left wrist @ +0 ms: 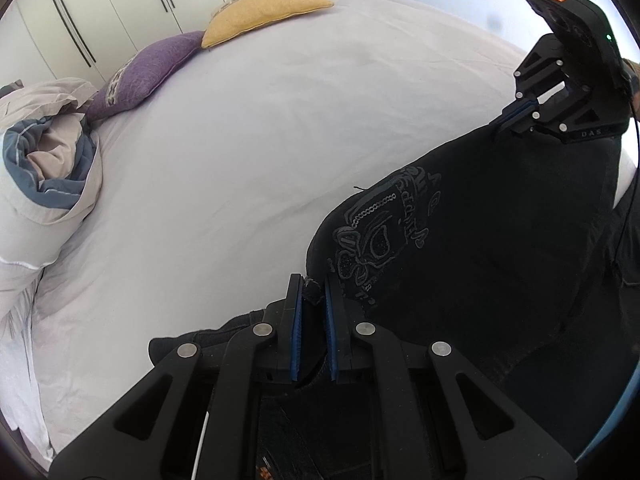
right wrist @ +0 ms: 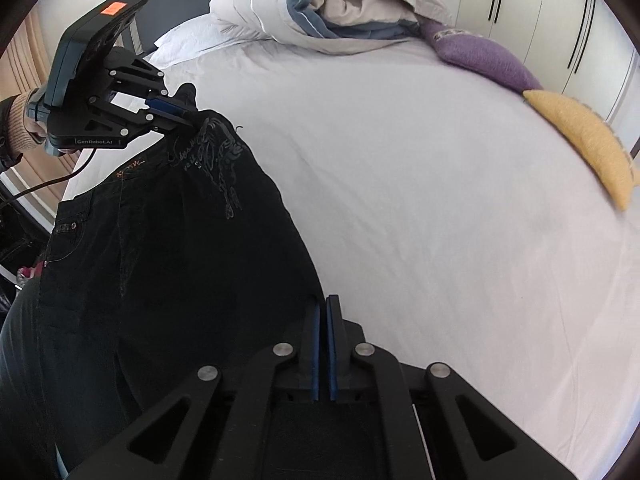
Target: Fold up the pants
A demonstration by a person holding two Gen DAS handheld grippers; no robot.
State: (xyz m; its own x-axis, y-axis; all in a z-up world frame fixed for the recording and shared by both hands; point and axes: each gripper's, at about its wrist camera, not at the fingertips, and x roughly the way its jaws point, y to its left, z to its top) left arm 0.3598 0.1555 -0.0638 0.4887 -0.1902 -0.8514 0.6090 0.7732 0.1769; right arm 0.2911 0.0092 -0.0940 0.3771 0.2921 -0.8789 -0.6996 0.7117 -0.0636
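Note:
Black pants with grey embroidery hang stretched between my two grippers above the near edge of the bed; they also show in the right wrist view. My left gripper is shut on a corner of the waistband, and it shows in the right wrist view at the upper left. My right gripper is shut on the other edge of the pants, and it shows in the left wrist view at the upper right. The lower legs hang out of sight.
The bed's white sheet spreads ahead. A rolled grey-blue duvet, a purple cushion and a yellow cushion lie along its far side. White wardrobe doors stand behind.

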